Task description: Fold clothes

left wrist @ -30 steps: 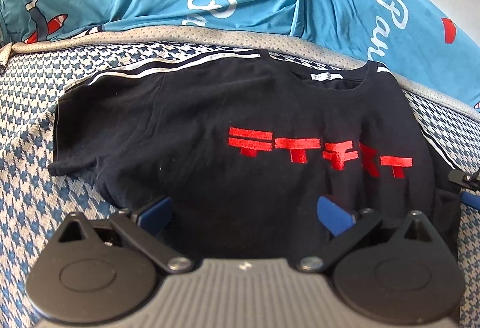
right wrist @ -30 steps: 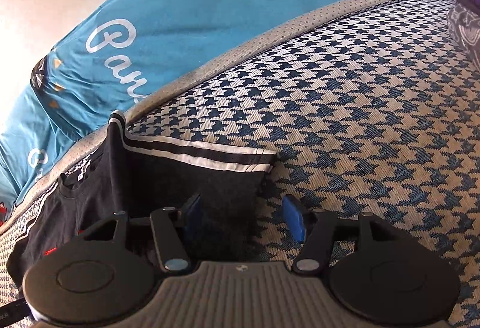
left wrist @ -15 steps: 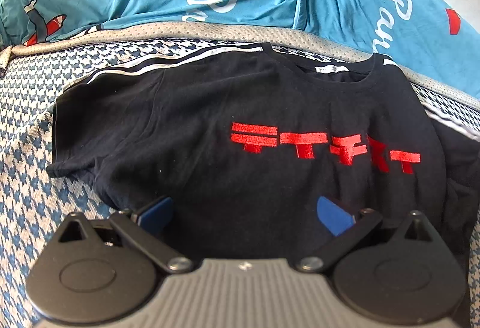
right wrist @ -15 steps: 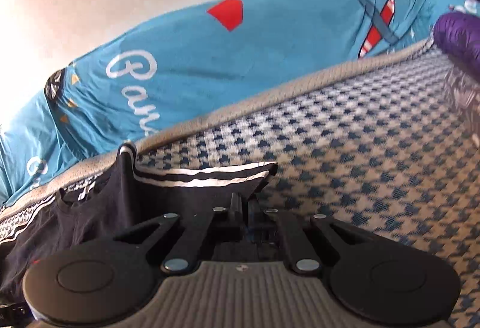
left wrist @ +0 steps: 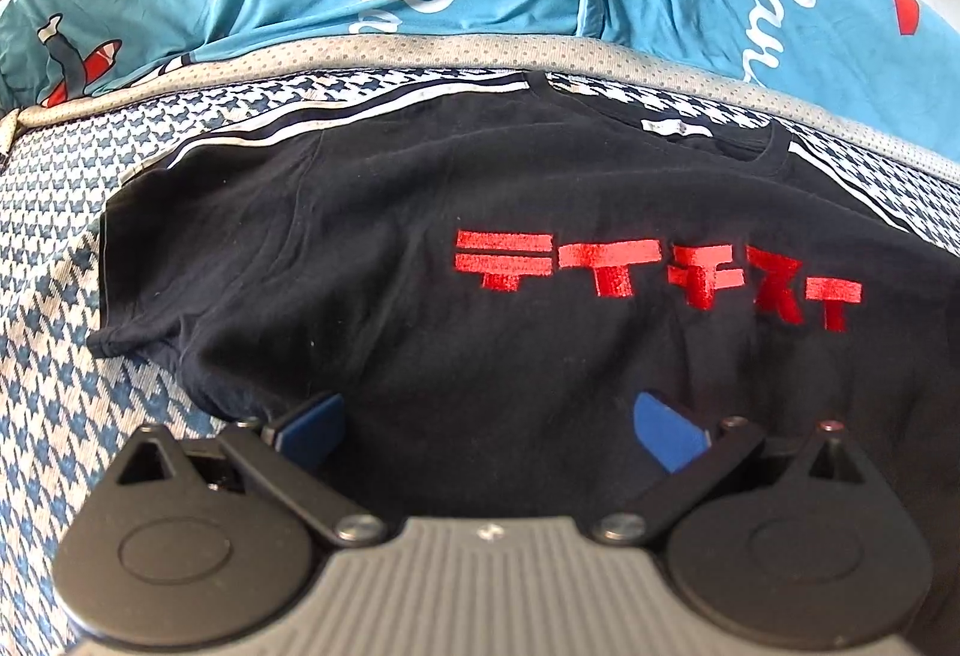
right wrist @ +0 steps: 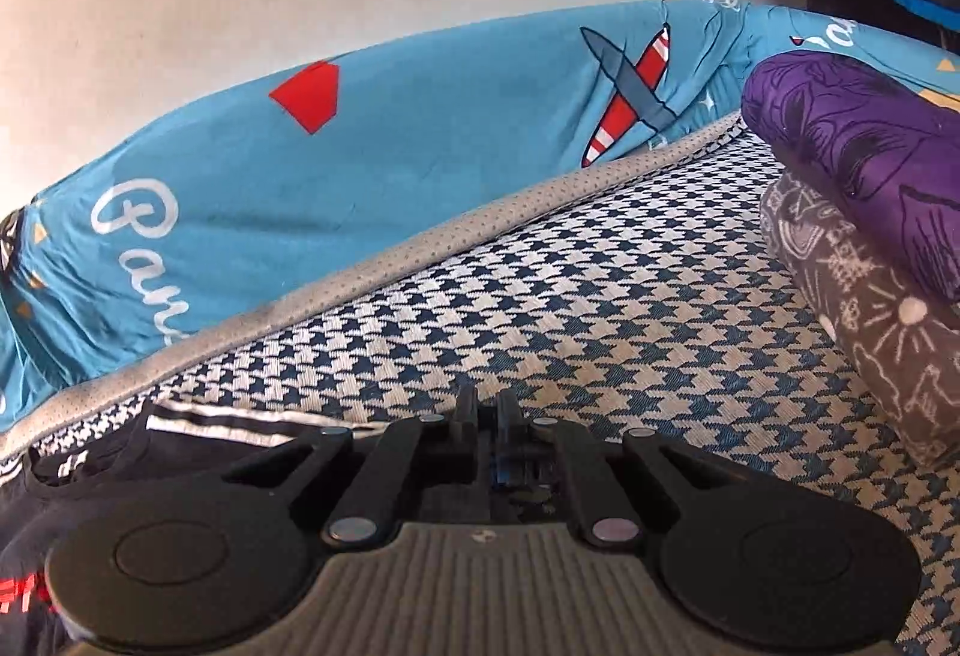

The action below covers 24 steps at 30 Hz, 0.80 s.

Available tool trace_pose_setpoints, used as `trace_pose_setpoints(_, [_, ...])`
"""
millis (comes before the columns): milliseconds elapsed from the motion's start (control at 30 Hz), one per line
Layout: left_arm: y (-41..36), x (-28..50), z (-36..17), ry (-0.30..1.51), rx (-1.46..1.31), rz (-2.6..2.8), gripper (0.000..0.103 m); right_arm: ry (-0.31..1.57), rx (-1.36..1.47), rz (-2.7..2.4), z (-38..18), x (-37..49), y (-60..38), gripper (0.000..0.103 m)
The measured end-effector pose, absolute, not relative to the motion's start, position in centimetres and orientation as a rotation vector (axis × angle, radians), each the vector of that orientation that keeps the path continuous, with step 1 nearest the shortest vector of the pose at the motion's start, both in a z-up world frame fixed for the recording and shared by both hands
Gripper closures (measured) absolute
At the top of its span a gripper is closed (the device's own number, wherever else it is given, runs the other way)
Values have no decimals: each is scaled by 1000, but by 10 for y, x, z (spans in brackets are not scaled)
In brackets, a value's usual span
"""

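Observation:
A black T-shirt (left wrist: pixel 480 248) with red lettering and white shoulder stripes lies flat on the houndstooth mattress (left wrist: pixel 54 248), collar towards the back. My left gripper (left wrist: pixel 489 431) hovers open over the shirt's lower body, and its blue pads (left wrist: pixel 312 428) stand wide apart with only flat cloth beneath. My right gripper (right wrist: pixel 486 410) is at the shirt's striped sleeve (right wrist: pixel 240 425). Its fingers are almost together, with the jaws opening a hair. The sleeve's black cloth runs in under them, and the linkage hides the pinch itself.
A blue printed sheet (right wrist: pixel 390 158) bunches along the mattress's grey back edge below a pale wall. Folded purple cloth (right wrist: pixel 870 158) sits on folded grey patterned cloth (right wrist: pixel 870 356) at the right. Bare houndstooth mattress (right wrist: pixel 630 308) lies ahead of the right gripper.
The right gripper closed its fingers at the sleeve's edge, then rose and tipped upward, so the sleeve now trails low at the left. The left gripper stayed put and open.

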<state>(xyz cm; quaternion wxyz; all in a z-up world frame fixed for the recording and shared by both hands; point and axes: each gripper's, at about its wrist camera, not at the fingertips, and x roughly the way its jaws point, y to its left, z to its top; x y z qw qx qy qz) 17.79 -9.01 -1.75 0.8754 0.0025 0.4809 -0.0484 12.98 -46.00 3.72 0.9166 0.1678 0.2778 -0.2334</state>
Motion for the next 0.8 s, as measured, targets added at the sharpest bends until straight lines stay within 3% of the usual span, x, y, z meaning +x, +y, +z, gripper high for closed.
trace_pose_setpoints(67, [-90,178,-17,1004,6,-105,0,569,364,-478,38,125,-465,87])
trace_pose_setpoints(333, [-95,164,-14,976,29,-161,0,664,487,-410,32,111,-474,83])
trace_pose_setpoints(433, [-96,155,-9,951,27,-187,0,699,577,-358,28,102,-476,74])
trace_pose_setpoints(800, [-99,138,7,944,45,-193,0,814,846,-256,-3,91,-472,73])
